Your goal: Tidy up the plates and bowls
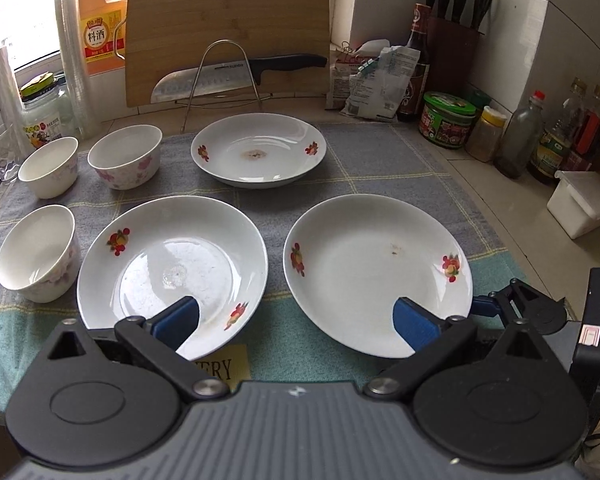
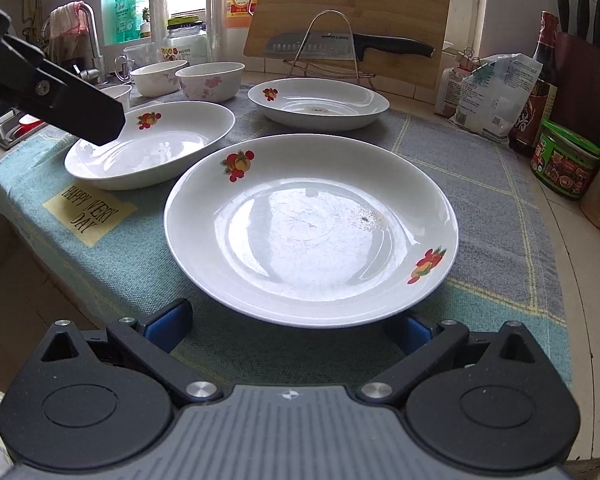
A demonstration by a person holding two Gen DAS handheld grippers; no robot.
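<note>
The right gripper is spread wide with nothing held, its blue pads flanking the near rim of the right plate, apparently lining up a lift. The left gripper hangs equally wide and empty between that plate and the left plate. A third plate and three bowls lie apart on the towel, unstacked.

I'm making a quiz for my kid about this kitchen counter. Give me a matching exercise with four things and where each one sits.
1. cleaver
2. far plate
3. green-lidded jar
4. three bowls

A. left side of the cloth
B. right of the cloth, on the counter
C. on the wire rack, against the cutting board
D. back of the cloth, in front of the rack

Pairs: 1-C, 2-D, 3-B, 4-A
</note>
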